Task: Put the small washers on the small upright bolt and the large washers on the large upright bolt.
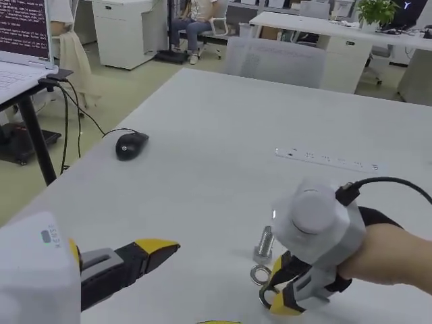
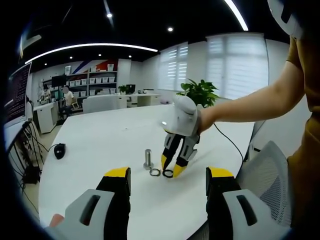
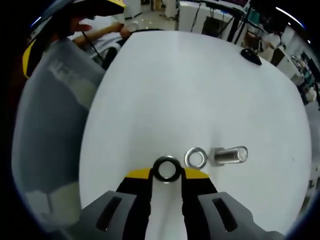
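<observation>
the right gripper (image 3: 166, 175) pinches a dark washer (image 3: 166, 169) low against the table (image 3: 200, 75), just beside a silver washer (image 3: 195, 157) and the upright bolt (image 3: 228, 155), probably to thread it on, while the left gripper (image 2: 169, 175) hangs open and empty nearby.

In the head view the left tool (image 1: 165, 248) is cut off by the near left edge. The right tool (image 1: 270, 297) hides the dark washer (image 3: 166, 159) at its tips, and whether they pinch it cannot be told. The laptop (image 1: 20, 40) is cropped at far left.
</observation>
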`<state>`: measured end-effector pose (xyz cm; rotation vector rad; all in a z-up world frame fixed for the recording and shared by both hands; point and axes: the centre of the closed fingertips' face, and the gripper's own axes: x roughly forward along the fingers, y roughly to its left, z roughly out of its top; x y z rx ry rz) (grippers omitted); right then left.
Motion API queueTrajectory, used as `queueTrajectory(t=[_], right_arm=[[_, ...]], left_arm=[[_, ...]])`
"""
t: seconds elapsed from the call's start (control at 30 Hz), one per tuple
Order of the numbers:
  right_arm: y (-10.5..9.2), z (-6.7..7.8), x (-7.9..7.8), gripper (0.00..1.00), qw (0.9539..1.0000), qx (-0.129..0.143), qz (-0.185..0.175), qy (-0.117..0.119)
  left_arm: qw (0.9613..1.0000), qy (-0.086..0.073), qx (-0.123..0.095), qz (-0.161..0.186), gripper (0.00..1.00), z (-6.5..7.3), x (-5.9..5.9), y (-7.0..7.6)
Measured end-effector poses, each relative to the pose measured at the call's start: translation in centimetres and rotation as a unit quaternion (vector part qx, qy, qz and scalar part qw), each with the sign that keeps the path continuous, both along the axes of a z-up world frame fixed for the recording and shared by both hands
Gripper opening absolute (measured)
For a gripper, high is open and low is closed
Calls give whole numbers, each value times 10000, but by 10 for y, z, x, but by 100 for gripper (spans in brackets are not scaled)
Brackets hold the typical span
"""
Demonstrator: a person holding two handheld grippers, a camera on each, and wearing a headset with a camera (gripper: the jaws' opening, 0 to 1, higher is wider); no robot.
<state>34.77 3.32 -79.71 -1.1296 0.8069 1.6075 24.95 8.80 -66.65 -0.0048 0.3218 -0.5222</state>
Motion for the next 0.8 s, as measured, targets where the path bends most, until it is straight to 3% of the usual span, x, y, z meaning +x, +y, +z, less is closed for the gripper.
queueTrajectory(t=[0.37,0.8], right_arm=[[-2,25,23,22,9995,121,-143,-260],[12,57,56,22,9974,334,-214,-609]], left_arm=[[10000,11,2,-21,60,0,-1,-1],[10000,-7,-4,-29,60,2,2,-3]])
